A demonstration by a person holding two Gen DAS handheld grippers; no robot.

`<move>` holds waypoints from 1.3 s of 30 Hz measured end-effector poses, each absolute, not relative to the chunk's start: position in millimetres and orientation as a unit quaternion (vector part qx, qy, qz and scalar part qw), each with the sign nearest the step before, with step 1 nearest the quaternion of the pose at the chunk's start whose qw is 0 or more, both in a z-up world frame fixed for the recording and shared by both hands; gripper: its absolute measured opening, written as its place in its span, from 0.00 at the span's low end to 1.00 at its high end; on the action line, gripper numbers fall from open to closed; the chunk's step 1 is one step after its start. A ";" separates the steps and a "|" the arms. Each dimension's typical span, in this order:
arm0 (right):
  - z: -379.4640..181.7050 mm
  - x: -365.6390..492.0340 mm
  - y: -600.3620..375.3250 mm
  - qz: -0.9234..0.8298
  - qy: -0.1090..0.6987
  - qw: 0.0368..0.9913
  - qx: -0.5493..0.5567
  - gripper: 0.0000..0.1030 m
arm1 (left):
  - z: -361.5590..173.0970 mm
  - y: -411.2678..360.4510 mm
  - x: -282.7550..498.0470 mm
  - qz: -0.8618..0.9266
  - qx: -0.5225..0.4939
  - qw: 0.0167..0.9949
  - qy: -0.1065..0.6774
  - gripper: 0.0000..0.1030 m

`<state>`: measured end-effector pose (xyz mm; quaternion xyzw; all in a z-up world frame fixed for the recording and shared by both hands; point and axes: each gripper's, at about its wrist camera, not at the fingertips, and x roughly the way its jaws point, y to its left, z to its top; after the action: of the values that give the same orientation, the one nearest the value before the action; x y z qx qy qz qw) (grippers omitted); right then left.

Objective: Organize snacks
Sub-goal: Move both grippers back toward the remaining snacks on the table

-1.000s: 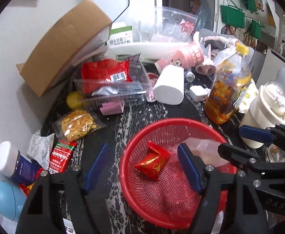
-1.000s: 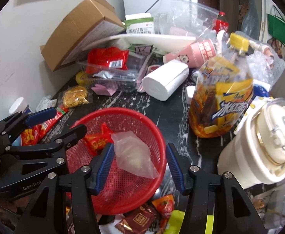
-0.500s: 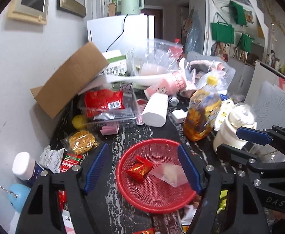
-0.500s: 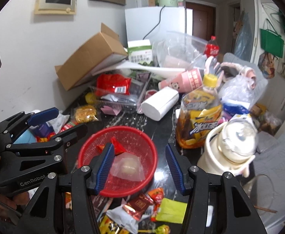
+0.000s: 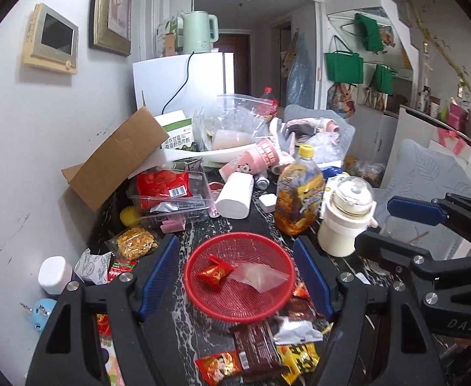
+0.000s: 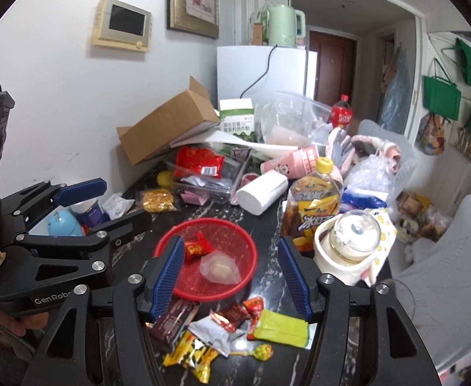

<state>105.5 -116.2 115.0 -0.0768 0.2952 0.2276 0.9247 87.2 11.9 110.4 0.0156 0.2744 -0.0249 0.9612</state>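
Cluttered black marble-patterned surface (image 5: 261, 222) runs along a white wall toward a white fridge (image 6: 261, 70) topped by a pale green kettle (image 6: 283, 25). Near the front of it sits a round red mesh plastic basket (image 5: 238, 302), and inside lie a red foil-wrapped snack (image 5: 214, 271) and a clear plastic pouch with a pale sweet in it (image 6: 219, 267), the two touching or nearly so.

Just in front of the basket, loose on the surface, lies a heap of wrapped snacks: a dark brown chocolate bar wrapper (image 6: 171, 321), a yellow and black packet (image 6: 190, 357), a lime green packet (image 6: 282, 329), a white torn wrapper (image 6: 211, 331) and a small round lollipop (image 6: 262, 352).

Behind the basket stand a large plastic bottle of amber tea with a yellow cap (image 6: 312, 206) and a cream ceramic pot with a glass lid (image 6: 348, 247), side by side. Further back are a white paper roll lying on its side (image 6: 262, 193), a clear plastic box holding a red packet (image 5: 171, 193) and a tilted brown cardboard box (image 5: 119, 157).

Left gripper (image 5: 235, 280) hangs above the basket with its blue fingers (image 5: 158, 276) wide apart, holding nothing. Right gripper (image 6: 232, 276) hovers over the basket's near side and the heap, its fingers (image 6: 167, 276) equally spread and empty.
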 end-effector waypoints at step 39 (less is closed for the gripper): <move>-1.3 14.3 -154.8 0.198 0.395 0.897 -0.015 0.63 | -8.4 5.8 12.5 -0.076 -0.053 0.909 0.406 0.71</move>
<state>14.3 -154.8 -1.3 -0.0154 0.3955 0.1978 0.8968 12.5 5.8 -8.4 -0.0527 0.4062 -0.0763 0.9091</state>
